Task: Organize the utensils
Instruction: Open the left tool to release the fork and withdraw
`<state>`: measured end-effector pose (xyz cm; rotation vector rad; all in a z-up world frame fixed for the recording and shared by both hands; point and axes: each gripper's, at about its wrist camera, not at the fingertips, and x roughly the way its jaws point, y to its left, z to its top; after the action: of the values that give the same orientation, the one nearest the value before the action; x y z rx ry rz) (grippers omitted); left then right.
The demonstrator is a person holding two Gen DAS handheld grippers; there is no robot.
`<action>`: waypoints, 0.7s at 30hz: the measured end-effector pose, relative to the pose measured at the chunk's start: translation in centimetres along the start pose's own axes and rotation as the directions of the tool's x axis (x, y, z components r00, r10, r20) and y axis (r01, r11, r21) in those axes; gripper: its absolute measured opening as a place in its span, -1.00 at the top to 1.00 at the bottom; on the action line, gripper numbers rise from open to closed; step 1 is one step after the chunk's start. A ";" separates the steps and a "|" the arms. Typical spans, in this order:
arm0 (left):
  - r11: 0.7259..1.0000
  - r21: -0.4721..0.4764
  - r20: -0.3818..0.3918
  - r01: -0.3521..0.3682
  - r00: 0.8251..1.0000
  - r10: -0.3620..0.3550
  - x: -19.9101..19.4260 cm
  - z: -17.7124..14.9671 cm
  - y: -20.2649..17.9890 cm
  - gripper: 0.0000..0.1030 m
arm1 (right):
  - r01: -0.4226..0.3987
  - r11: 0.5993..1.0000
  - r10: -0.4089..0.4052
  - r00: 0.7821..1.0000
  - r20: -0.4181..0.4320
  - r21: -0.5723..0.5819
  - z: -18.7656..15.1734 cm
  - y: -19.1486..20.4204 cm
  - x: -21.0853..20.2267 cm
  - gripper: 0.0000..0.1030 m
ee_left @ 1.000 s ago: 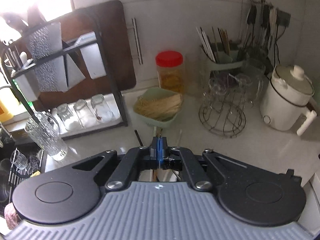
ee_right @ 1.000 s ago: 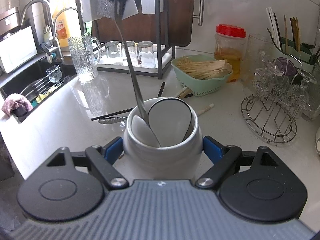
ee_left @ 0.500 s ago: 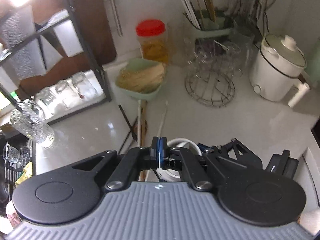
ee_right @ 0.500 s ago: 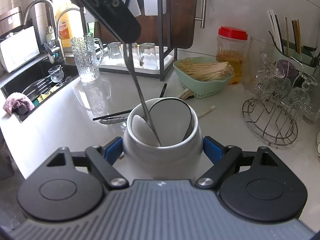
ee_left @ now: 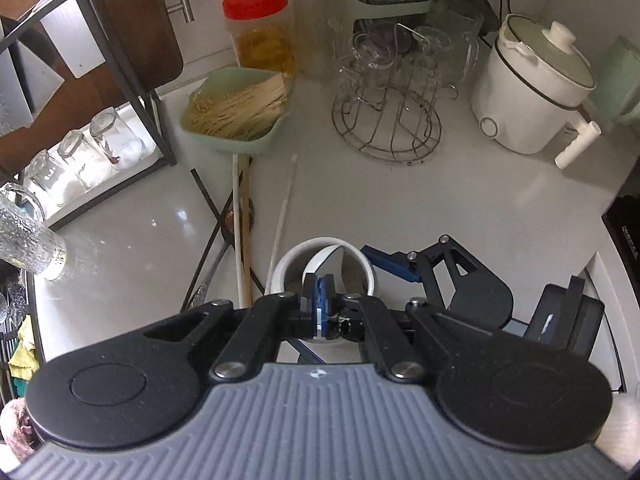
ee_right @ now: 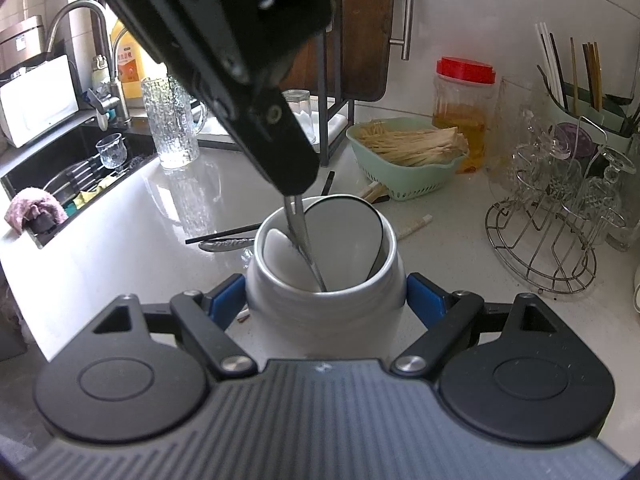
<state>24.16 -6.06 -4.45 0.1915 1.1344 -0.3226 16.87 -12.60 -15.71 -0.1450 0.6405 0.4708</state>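
Spoon [ee_right: 304,240]: slim, shiny metal, its handle pinched tight in the left gripper [ee_left: 319,300], its lower end down inside the jar [ee_right: 324,300]. That jar is white, glossy and round-bellied, clamped at its sides by the right gripper [ee_right: 326,296]. A wide white spoon [ee_right: 340,236] leans inside the jar. Chopsticks [ee_left: 240,232] lie on the counter [ee_left: 480,208] just beyond the jar.

A kitchen corner in daylight. A pale glossy bench [ee_right: 132,216] runs along white walls [ee_right: 500,12]. At the left, a black sink [ee_right: 48,168] is set into the bench beneath a curved metal faucet [ee_right: 76,16]. A black metal rack [ee_left: 132,80] stands against the wall beside a dark wooden door [ee_right: 364,28] with a steel bar handle [ee_right: 406,16]. Bright reflections show on the bench surface.
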 end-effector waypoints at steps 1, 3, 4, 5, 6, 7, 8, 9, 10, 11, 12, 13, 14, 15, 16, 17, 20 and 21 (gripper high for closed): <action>1.000 -0.004 0.000 0.005 1.000 -0.005 0.0 0.0 0.1 0.97 | 0.001 1.000 -0.001 1.000 0.000 0.001 0.0 0.0 0.0 -0.73; 1.000 -0.019 -0.007 0.016 1.000 -0.016 0.0 0.0 0.4 0.97 | 0.004 1.000 -0.004 1.000 -0.001 0.003 0.1 0.0 0.1 -0.73; 0.999 -0.032 -0.008 0.022 1.000 -0.022 0.0 -0.1 0.6 0.97 | 0.005 1.000 -0.005 1.000 -0.001 0.003 0.1 0.1 0.1 -0.73; 0.999 -0.043 -0.003 0.028 1.000 -0.028 -0.1 -0.1 0.8 0.97 | 0.006 1.000 -0.006 1.000 -0.002 0.005 0.1 0.1 0.2 -0.73; 0.998 -0.051 0.004 0.036 0.999 -0.036 -0.2 -0.1 1.0 0.97 | 0.008 1.000 -0.008 1.000 -0.003 0.006 0.1 0.1 0.2 -0.73; 0.998 -0.057 0.007 0.042 0.999 -0.041 -0.3 -0.2 1.1 0.96 | 0.010 1.000 -0.010 1.000 -0.003 0.006 0.1 0.2 0.2 -0.73; 0.997 -0.059 0.010 0.045 0.999 -0.045 -0.4 -0.2 1.2 0.96 | 0.011 1.000 -0.011 1.000 -0.003 0.007 0.1 0.2 0.2 -0.73; 0.997 -0.063 0.014 0.046 0.999 -0.046 -0.5 -0.2 1.3 0.95 | 0.012 1.000 -0.012 1.000 -0.003 0.009 0.1 0.2 0.2 -0.73; 0.997 -0.065 0.019 0.048 0.999 -0.047 -0.6 -0.3 1.4 0.92 | 0.013 1.000 -0.013 1.000 -0.004 0.010 0.1 0.2 0.2 -0.73; 0.997 -0.065 0.027 0.051 0.998 -0.050 -0.8 -0.4 1.5 0.88 | 0.015 1.000 -0.015 1.000 -0.005 0.010 0.1 0.2 0.2 -0.73; 0.996 -0.067 0.037 0.053 0.998 -0.051 -1.0 -0.5 1.5 0.81 | 0.017 1.000 -0.016 1.000 -0.005 0.011 0.1 0.3 0.2 -0.73; 0.996 -0.071 0.047 0.054 0.998 -0.051 -1.2 -0.6 1.6 0.75 | 0.018 1.000 -0.018 1.000 -0.005 0.012 0.1 0.3 0.2 -0.73; 0.996 -0.074 0.059 0.055 0.997 -0.051 -1.5 -0.7 1.7 0.72 | 0.019 1.000 -0.019 1.000 -0.005 0.013 0.1 0.3 0.2 -0.73; 0.995 -0.078 0.071 0.056 0.996 -0.051 -1.7 -0.8 1.7 0.67 | 0.020 1.000 -0.020 1.000 -0.005 0.014 0.1 0.3 0.2 -0.73; 0.995 -0.081 0.083 0.057 0.995 -0.050 -2.0 -0.9 1.8 0.62 | 0.020 1.000 -0.020 1.000 -0.006 0.015 0.1 0.3 0.2 -0.73; 0.995 -0.083 0.097 0.057 0.994 -0.049 -2.3 -1.1 1.8 0.60 | 0.022 1.000 -0.022 1.000 -0.006 0.016 0.1 0.3 0.2 -0.73; 0.995 -0.086 0.145 0.053 0.989 -0.040 -3.3 -1.4 1.8 0.53 | 0.026 0.999 -0.026 1.000 -0.007 0.019 0.1 0.4 0.2 -0.73; 0.995 -0.085 0.158 0.051 0.987 -0.037 -3.6 -1.4 1.8 0.51 | 0.027 0.999 -0.027 1.000 -0.007 0.020 0.1 0.4 0.2 -0.73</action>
<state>22.18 -3.38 -1.78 0.0617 0.9962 -0.3200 16.91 -12.14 -15.75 -0.1366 0.6492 0.4380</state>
